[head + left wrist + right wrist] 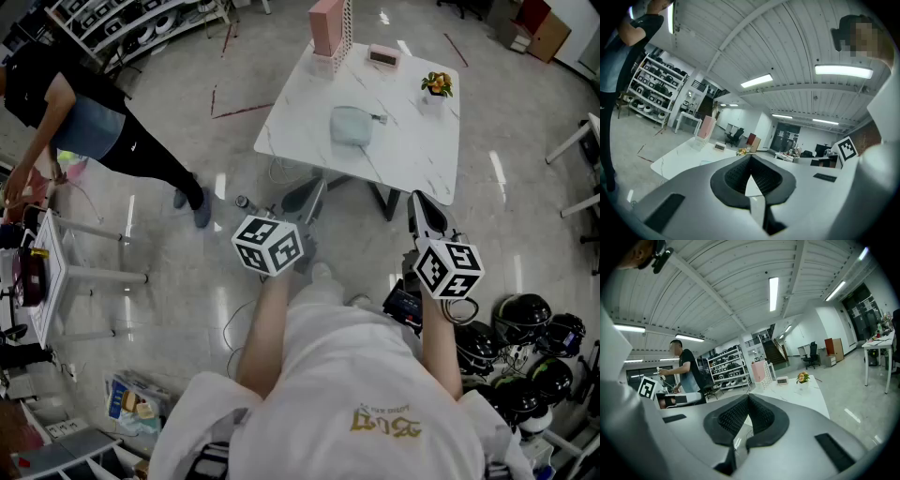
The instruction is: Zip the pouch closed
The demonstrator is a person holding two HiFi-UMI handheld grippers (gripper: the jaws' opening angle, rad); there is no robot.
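A white shirt [347,394] with gold lettering fills the foreground, its wearer holding two tools out short of the white marble tabletop [417,155]. The left hand-held gripper [751,160] has its jaws pressed together on nothing, and the right hand-held gripper [748,398] is likewise closed and empty. The pale green pouch [352,125] lies untouched at the tabletop's middle. A pink box [326,25] and a small pink device [382,56] sit along the tabletop's far edge, with a potted plant [436,86] at its far right corner. A second person [84,122] stands well left of the tabletop.
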